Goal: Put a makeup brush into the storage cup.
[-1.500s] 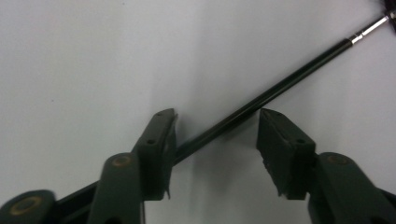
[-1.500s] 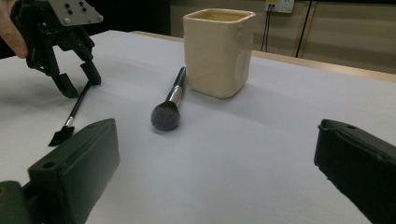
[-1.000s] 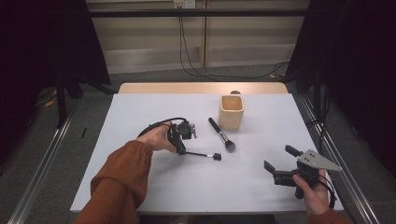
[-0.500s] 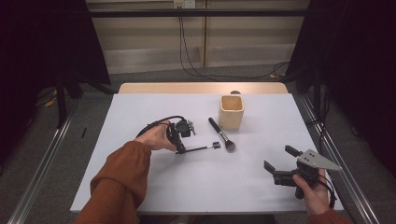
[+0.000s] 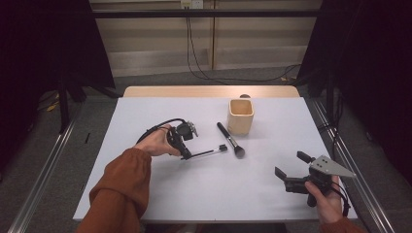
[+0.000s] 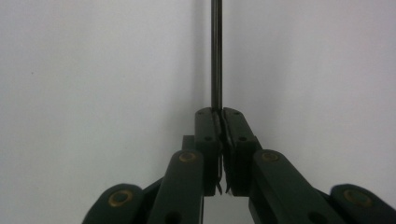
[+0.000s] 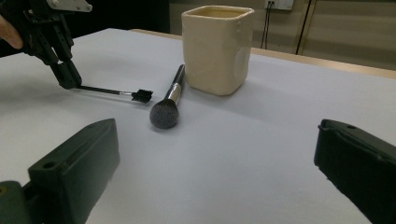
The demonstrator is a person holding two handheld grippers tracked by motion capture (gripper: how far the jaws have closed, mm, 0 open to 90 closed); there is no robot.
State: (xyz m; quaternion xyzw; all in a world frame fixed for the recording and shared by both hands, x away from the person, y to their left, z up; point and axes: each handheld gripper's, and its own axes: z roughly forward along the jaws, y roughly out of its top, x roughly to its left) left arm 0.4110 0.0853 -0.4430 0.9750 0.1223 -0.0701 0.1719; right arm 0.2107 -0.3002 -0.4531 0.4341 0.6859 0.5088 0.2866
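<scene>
Pinching a thin brush [image 5: 209, 152] by its handle, the left tool [image 5: 185, 156] stays low; the right tool [image 5: 290, 170] gapes wide, well apart.

Cut off and out of sight

In the left gripper view, the thin wand [image 6: 216, 56] runs off the top edge; the cream cup's [image 5: 241, 116] inside is hidden.

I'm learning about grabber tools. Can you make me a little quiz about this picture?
1. True or false: the left gripper is shut on the thin brush.
2. Which lies nearer the cream cup? A: the fluffy brush. B: the right gripper.
3. Fill in: the right gripper's jaws are ____.

Key: 1 true. 2 A. 3 open.
</scene>
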